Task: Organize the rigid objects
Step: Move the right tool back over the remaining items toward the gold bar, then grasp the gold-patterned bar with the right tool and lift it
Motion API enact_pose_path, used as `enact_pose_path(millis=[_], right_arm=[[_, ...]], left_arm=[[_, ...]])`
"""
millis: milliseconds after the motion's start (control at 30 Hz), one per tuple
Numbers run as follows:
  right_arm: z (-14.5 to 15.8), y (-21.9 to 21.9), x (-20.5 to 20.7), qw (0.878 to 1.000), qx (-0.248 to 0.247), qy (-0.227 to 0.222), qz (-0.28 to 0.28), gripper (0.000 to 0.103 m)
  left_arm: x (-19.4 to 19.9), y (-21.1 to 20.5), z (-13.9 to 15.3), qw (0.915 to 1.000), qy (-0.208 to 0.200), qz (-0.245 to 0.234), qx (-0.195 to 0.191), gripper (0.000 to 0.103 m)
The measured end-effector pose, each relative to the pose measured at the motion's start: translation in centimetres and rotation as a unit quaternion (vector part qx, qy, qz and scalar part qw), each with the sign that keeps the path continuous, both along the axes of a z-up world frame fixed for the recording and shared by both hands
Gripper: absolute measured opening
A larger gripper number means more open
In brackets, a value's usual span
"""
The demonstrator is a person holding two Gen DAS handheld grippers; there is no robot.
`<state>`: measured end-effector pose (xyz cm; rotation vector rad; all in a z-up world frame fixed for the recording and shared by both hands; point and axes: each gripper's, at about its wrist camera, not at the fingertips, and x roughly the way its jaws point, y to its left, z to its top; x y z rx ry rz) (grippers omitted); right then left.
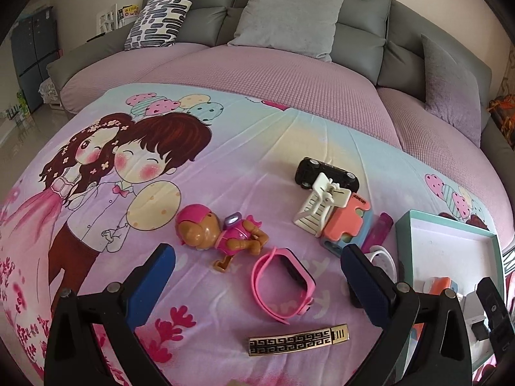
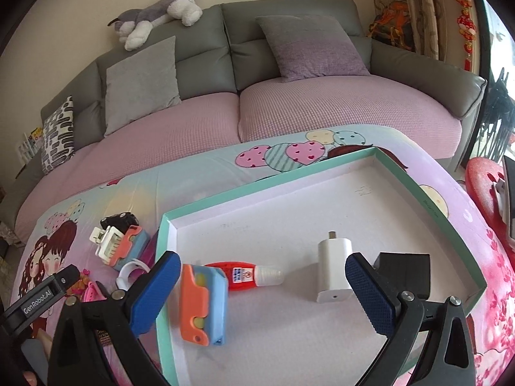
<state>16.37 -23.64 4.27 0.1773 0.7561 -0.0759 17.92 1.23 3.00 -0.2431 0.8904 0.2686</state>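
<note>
Sorting partly done: the box [image 2: 428, 193] holds charger [image 2: 333, 268], glue bottle [image 2: 248, 276] and orange-blue toy [image 2: 201, 305]; dog figure [image 1: 222, 234], pink watch [image 1: 283, 286] and others remain on the cloth [image 1: 257, 148]. Left gripper [image 1: 257, 276] and right gripper [image 2: 262, 289] both gape wide, empty.

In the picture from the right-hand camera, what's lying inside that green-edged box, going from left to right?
Orange and blue block toy → red glue bottle → white charger plug → black block, partly hidden behind one of the fingers.
</note>
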Motion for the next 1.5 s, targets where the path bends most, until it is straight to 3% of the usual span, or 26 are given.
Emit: enact_pose_path(millis=[300,500,800,1033,1500], right_arm=[[-0.5,6.1,0.2,0.996,-0.014,-0.001,0.087,0.103],[-1.2,8.8,0.3,0.991,-0.033,0.013,0.13,0.103],[-2.5,13.4,-0.4,0.978,-0.032,0.035,0.205,0.103],[-3.8,15.2,-0.9,0.969,-0.045,0.062,0.234,0.103],[-6.4,17.4,-1.0,0.956,-0.063,0.105,0.268,0.103]], left_arm=[[-1.5,5.0,0.6,0.9978,-0.016,0.064,0.004,0.102],[-2.4,8.1,0.3,0.9949,-0.015,0.097,-0.019,0.102],[-2.7,10.3,-1.5,0.9943,0.038,0.098,-0.019,0.102],[-2.2,10.1,-3.1,0.9941,0.078,0.074,-0.007,0.102],[-1.9,10.6,-4.2,0.9925,0.096,0.074,-0.02,0.102]])
